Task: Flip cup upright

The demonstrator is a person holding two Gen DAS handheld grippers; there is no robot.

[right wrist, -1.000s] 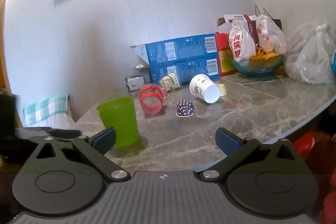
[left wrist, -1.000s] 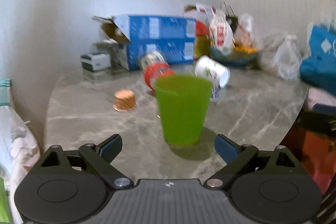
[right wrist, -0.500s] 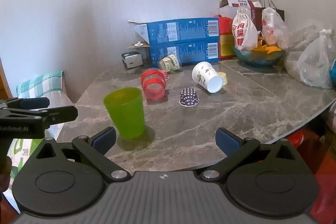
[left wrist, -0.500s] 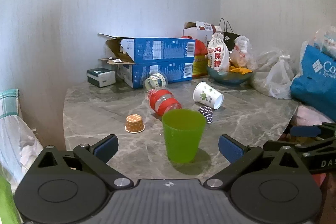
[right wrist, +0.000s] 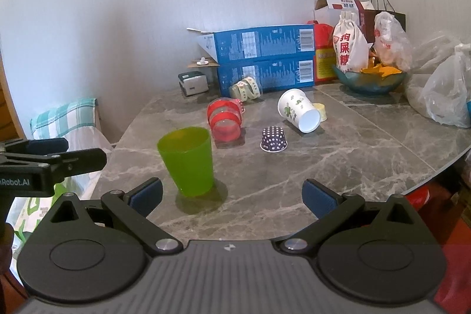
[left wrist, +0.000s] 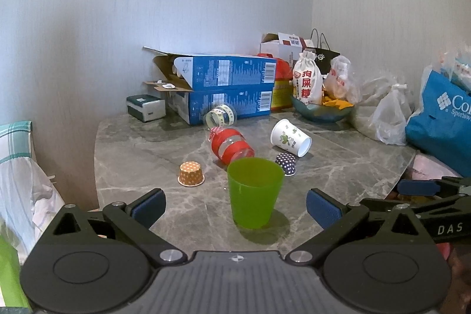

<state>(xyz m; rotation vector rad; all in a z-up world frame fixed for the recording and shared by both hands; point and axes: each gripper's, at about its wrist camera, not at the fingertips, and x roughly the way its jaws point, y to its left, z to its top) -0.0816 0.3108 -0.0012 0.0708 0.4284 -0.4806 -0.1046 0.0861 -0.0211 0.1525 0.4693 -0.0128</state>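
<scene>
A green plastic cup (left wrist: 254,192) stands upright on the grey marble table (left wrist: 153,143), mouth up; it also shows in the right wrist view (right wrist: 187,159). My left gripper (left wrist: 235,206) is open and empty, its fingers on either side of the cup but pulled back from it. My right gripper (right wrist: 232,196) is open and empty, to the right of the cup and near the table's front edge. A red-banded clear cup (left wrist: 231,144), a white printed paper cup (left wrist: 290,137) and a tape-patterned cup (left wrist: 220,115) lie on their sides behind it.
An orange dotted cupcake liner (left wrist: 190,173) and a purple dotted one (right wrist: 273,139) sit upside down. Two blue boxes (left wrist: 226,86), a small grey box (left wrist: 145,107), a bowl with bags (left wrist: 322,108) and plastic bags (right wrist: 441,90) line the back and right.
Both grippers have drawn back and risen away from the green cup, which stays upright where it was. Each gripper now shows at the edge of the other's view.
</scene>
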